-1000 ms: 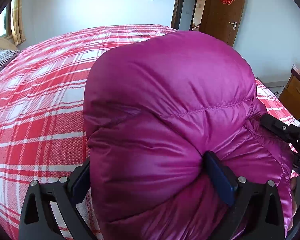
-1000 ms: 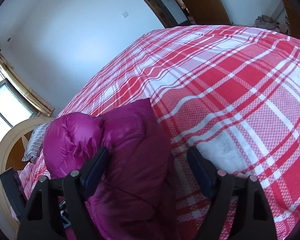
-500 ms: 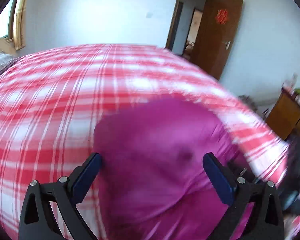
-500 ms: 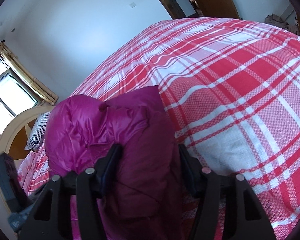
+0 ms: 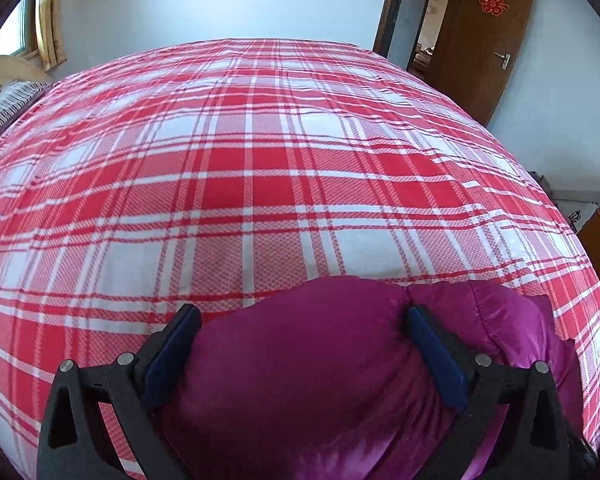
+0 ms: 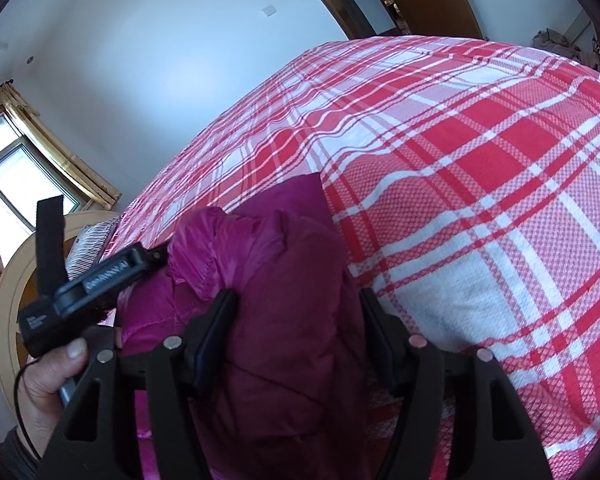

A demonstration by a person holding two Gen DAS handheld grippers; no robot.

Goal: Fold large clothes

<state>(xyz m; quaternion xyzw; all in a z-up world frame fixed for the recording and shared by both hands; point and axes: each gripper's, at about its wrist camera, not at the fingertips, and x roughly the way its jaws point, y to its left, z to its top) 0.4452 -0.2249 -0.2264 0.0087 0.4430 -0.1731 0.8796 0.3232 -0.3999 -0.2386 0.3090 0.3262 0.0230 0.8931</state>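
1. A magenta down jacket (image 5: 320, 380) lies bunched at the near edge of a bed covered by a red and white plaid bedspread (image 5: 260, 180). The rest of the bedspread stretches away toward a white wall and a brown wooden door (image 5: 488, 40).

2. The left gripper (image 5: 300, 344) has its jaws set wide, with a thick, puffy roll of the jacket filling the gap between them. Both blue pads press into the fabric, so it appears to be holding that roll.

3. The right gripper (image 6: 296, 328) has its jaws closer together, clamped on a darker fold of the same jacket (image 6: 284, 300).

4. What could go wrong: the shell looks slick and the filling springy, so a fold would likely puff open or slide out of the pads if either grip loosens. The jacket sits near the bed's edge, so a slip could send part of it off the side.

5. Only the right wrist view shows the person's left hand (image 6: 52, 376) around the other gripper's dark body, a window with gold curtains (image 6: 28, 160) and a curved wooden headboard (image 6: 8, 300).

6. Only the left wrist view shows the door's red paper decoration (image 5: 493, 0) and an open doorway beside it.
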